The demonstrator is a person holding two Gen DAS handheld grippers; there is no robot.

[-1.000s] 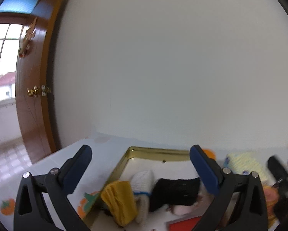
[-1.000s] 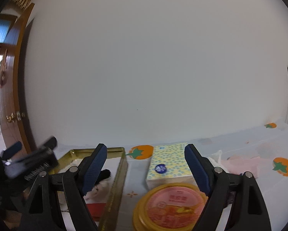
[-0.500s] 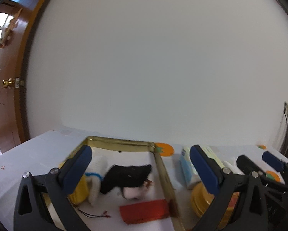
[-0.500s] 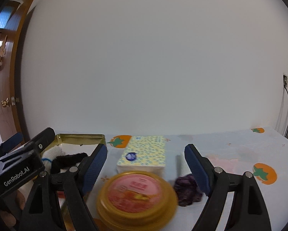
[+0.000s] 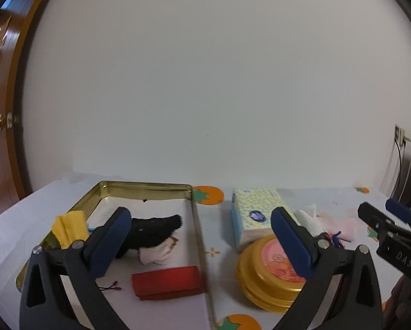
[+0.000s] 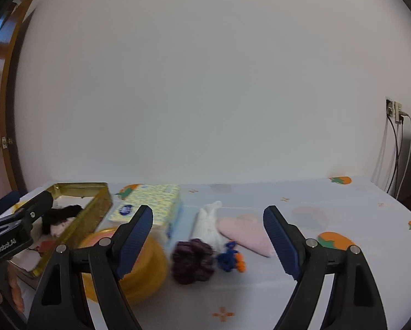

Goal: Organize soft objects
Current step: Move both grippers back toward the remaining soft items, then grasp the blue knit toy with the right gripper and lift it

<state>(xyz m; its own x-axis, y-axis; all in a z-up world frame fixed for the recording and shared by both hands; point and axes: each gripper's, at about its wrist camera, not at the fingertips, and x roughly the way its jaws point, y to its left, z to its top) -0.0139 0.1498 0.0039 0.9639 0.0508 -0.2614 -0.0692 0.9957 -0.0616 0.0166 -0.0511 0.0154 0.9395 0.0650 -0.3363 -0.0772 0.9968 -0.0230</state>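
Soft, even light; fisheye-bent dark corners; foreground slightly blurred, perhaps motion.

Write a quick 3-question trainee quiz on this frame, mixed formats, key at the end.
1. True or false: the red pouch lies inside the gold tray.
2. Multiple choice: what lies nearest between the fingers of the right gripper? A) the purple scrunchie B) the tissue pack C) the black sock
3. Fill in: the round yellow tin sits on the table just in front of the ______.

Key
1. True.
2. A. The scrunchie lies on the tablecloth between the open fingers, not gripped.
3. Tissue pack.
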